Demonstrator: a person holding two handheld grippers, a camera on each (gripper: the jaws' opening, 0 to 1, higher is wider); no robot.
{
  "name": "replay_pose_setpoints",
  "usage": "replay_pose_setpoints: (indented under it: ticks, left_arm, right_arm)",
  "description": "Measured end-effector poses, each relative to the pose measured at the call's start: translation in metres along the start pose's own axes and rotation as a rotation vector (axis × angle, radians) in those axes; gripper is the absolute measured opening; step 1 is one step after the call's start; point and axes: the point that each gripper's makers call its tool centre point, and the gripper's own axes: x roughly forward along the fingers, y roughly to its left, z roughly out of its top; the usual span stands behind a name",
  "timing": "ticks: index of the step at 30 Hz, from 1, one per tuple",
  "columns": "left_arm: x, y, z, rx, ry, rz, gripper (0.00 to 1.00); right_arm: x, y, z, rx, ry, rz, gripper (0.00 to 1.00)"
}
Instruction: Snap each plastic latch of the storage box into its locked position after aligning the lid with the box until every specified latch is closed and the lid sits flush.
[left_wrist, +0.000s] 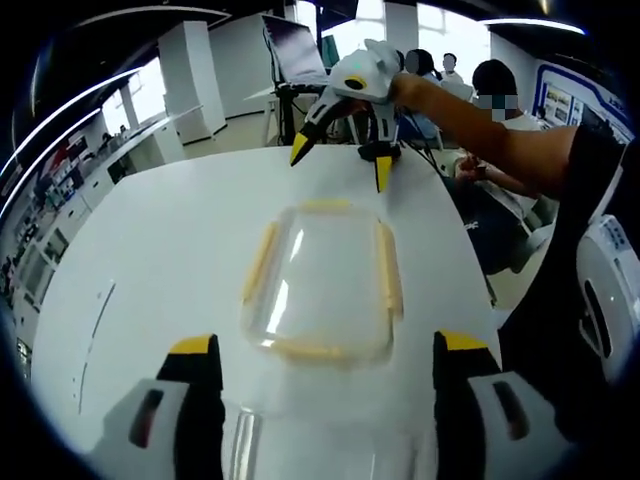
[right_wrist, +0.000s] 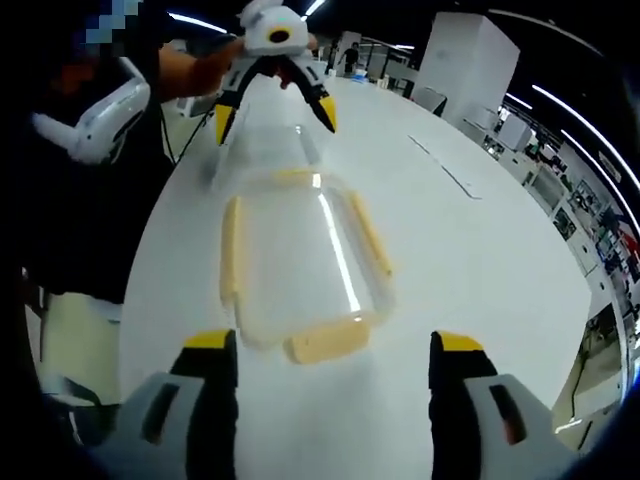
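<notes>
A clear lid (left_wrist: 322, 285) with yellow latches on its four sides lies flat in the middle of the white table (left_wrist: 150, 260). In the right gripper view the lid (right_wrist: 295, 265) has its near latch (right_wrist: 325, 345) splayed outward. A clear box (right_wrist: 268, 150) stands just beyond it, under the left gripper (right_wrist: 273, 120); its near edge (left_wrist: 245, 445) shows between my left jaws. My left gripper (left_wrist: 327, 345) is open, short of the lid. My right gripper (right_wrist: 332, 342) is open too, close to the near latch. From the left view the right gripper (left_wrist: 340, 160) hovers open past the lid's far end.
A person's arm (left_wrist: 480, 125) and dark clothing run along the table's edge. A thin flat strip (left_wrist: 95, 330) lies on the table off to one side, as does another strip (right_wrist: 450, 170). Seated people and a chair (left_wrist: 300, 60) are beyond the far end.
</notes>
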Motion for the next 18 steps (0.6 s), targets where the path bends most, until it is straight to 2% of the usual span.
replay_pose_setpoints:
  ticks: [4,7,11,18]
  left_arm:
    - [0.000,0.000,-0.002,-0.005,0.007,0.000,0.88]
    - [-0.001,0.000,-0.002,-0.011,0.007,0.001,0.87]
    - [0.000,-0.001,-0.004,-0.015,0.015,-0.008,0.82]
    - [0.001,0.005,-0.002,-0.012,-0.008,0.017,0.81]
  right_arm:
    - [0.001,-0.003,0.000,-0.019,0.005,0.012,0.75]
    - [0.001,-0.001,0.004,-0.042,-0.019,0.043,0.73]
    - [0.005,0.001,0.001,-0.063,0.013,0.070,0.72]
    - [0.015,-0.005,-0.008,-0.035,0.020,0.093,0.73]
